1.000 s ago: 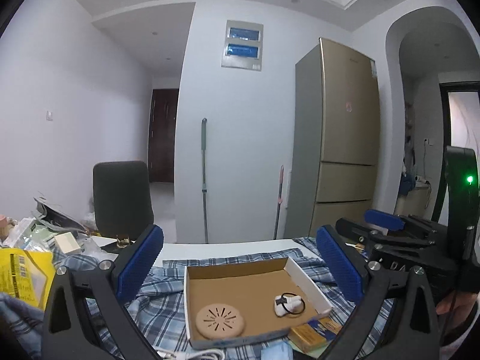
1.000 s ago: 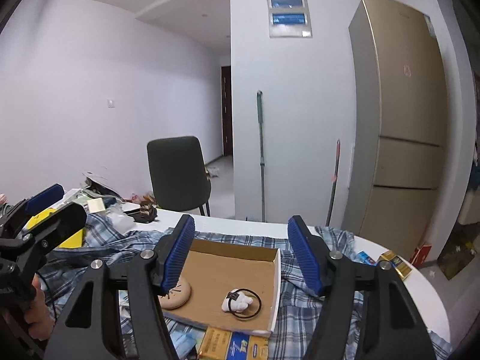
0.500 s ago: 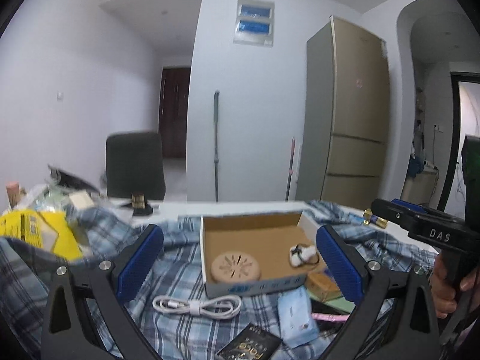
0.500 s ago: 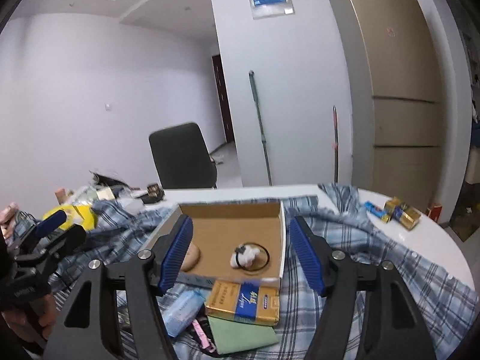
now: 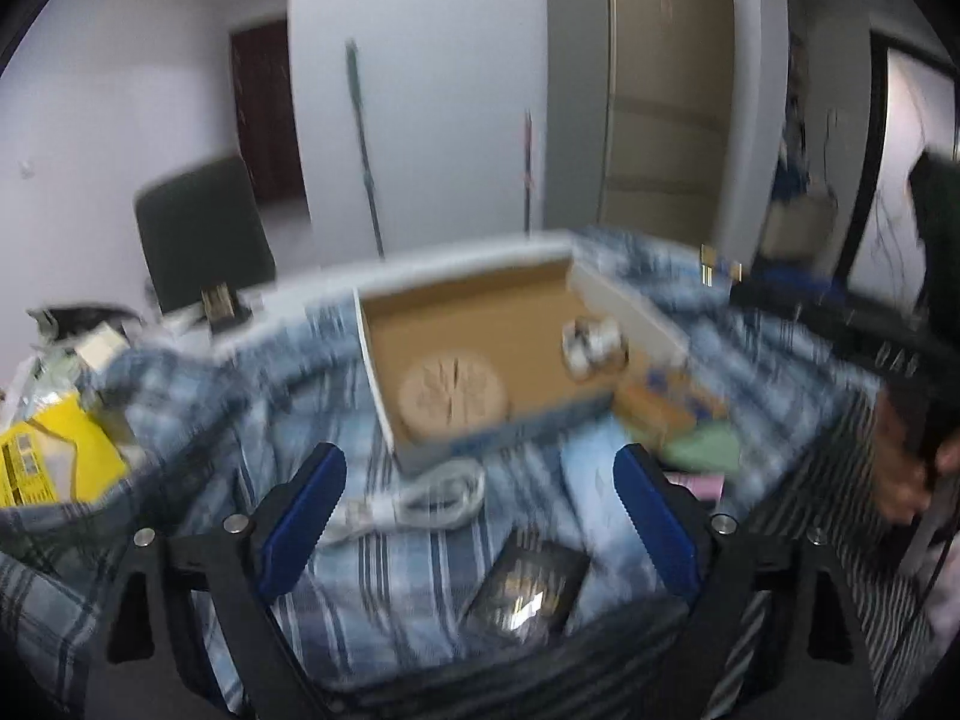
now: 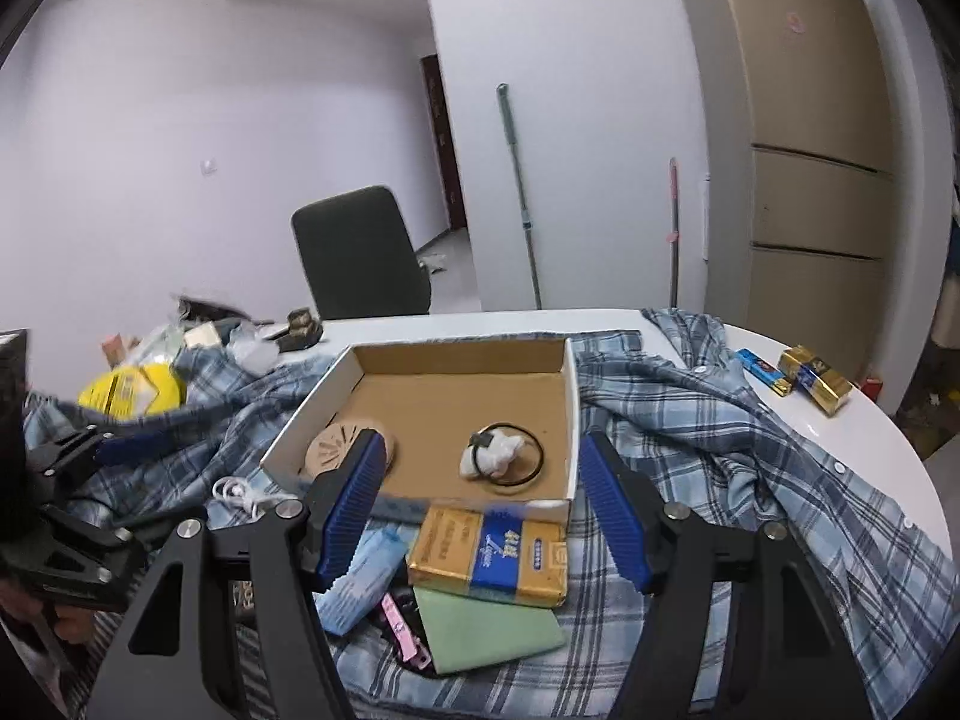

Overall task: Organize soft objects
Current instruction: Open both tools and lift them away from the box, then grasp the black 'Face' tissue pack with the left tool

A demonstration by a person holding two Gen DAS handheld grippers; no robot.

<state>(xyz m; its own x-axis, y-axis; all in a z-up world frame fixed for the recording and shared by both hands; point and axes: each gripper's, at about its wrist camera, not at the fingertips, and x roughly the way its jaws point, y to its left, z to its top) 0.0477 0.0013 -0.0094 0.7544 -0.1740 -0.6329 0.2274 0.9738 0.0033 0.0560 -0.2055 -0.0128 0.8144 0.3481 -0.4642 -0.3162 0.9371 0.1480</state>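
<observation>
Blue-and-white plaid cloth (image 6: pixel 708 420) lies rumpled across the round white table (image 6: pixel 852 420), spreading from the far right edge to the near left, with a shallow open cardboard box (image 6: pixel 456 396) resting on top of it. Inside the box lie a round tan disc with slits (image 6: pixel 336 447) at the near left and a small white soft lump ringed by a black hair tie (image 6: pixel 495 453) toward the right. Just in front of the box, on the cloth, sit a gold-and-blue rectangular packet (image 6: pixel 489 555), a pale green flat sheet (image 6: pixel 486 630), a light blue tissue pack (image 6: pixel 360 576) and a pink strip (image 6: pixel 402 624). A white coiled cable (image 6: pixel 240 495) lies left of the box, and a dark glossy sachet (image 5: pixel 528 588) lies nearer, seen in the blurred left view. A yellow bag (image 6: pixel 135 393) sits among clutter at the far left.

The right tool (image 6: pixel 480 498) hovers over the near edge of the box with its blue pads apart and nothing between them. The left tool (image 5: pixel 480 510) hangs above the cable and cloth, its jaws wide but closing, with nothing pinched between them; it also shows at the left edge of the right view (image 6: pixel 120 444). A hand (image 5: pixel 900 456) grips the right tool's handle.
</observation>
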